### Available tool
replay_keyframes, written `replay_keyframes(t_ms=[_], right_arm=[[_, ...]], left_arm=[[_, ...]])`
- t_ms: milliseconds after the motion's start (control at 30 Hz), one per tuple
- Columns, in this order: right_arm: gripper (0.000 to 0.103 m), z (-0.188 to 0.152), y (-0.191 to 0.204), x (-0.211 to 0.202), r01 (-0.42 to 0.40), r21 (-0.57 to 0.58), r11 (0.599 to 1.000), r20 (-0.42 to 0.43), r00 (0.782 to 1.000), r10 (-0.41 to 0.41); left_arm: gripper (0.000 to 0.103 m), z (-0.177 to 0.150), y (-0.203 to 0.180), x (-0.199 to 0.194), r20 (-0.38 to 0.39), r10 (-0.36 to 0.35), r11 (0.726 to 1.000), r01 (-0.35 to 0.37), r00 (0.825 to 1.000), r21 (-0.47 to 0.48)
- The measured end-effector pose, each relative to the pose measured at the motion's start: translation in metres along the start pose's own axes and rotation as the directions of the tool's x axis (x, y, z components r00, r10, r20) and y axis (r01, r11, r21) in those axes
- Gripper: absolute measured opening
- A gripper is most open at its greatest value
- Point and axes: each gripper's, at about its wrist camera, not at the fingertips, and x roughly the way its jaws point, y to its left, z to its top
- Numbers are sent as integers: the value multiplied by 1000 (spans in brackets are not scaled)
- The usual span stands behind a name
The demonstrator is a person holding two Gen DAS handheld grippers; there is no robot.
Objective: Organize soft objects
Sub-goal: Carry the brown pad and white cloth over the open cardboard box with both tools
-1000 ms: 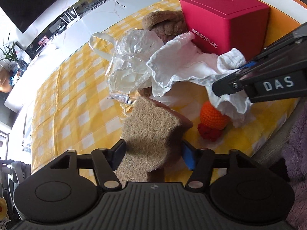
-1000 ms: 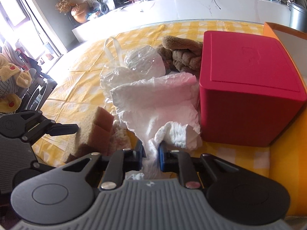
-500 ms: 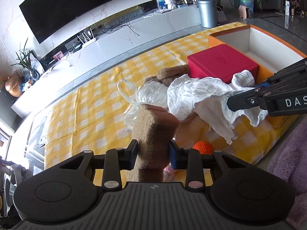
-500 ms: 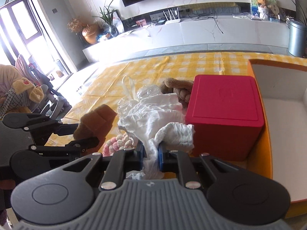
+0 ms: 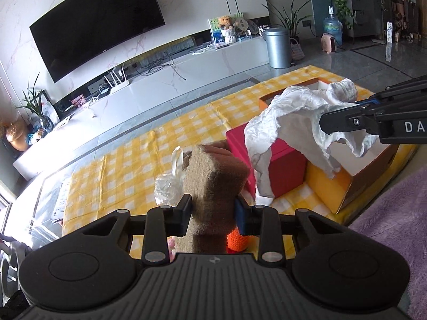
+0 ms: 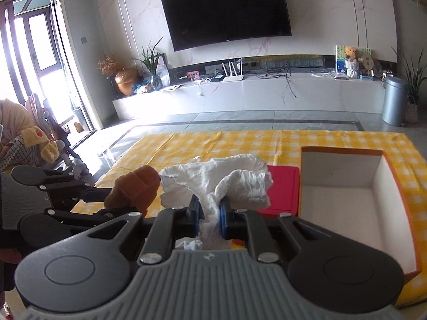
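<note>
Progress looks early, judging by the orange box (image 6: 395,186), whose white inside shows nothing in it yet from the right wrist view. Both grippers are loaded and lifted clear of the yellow checked cloth (image 5: 128,165). The left gripper (image 5: 213,210) has its jaws clenched on a brown sponge-like toy (image 5: 213,176), coarse tan on one face and smooth brown on the other, standing up at 12 o'clock from the jaws. The right gripper (image 6: 209,213) has its jaws clamped on a crumpled white cloth (image 6: 226,178), which billows above the jaws and, in the left wrist view, droops in folds in front of the red box (image 5: 285,170) and the orange box.

From the right wrist view the orange box lies at about 2 o'clock, beside the red box, so the white cloth is near its likely drop place; that this box is the target is my guess only.

Left on the yellow checked cloth are a clear plastic bag (image 5: 170,186) at 11 o'clock of the left jaws and an orange knitted toy (image 5: 236,241) just under them. Neither held thing is put away, and those loose ones remain to be gathered.
</note>
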Motion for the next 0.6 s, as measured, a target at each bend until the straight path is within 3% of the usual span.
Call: replay_keyframes(t_ms=[300, 600], right_arm=[[12, 13, -31, -51, 155, -52, 986, 89, 985, -150], [12, 23, -88, -79, 296, -77, 952, 77, 954, -291]], left_arm=[[38, 54, -27, -8, 95, -130, 991, 133, 987, -23], [38, 101, -75, 33, 69, -335, 941, 337, 940, -23]])
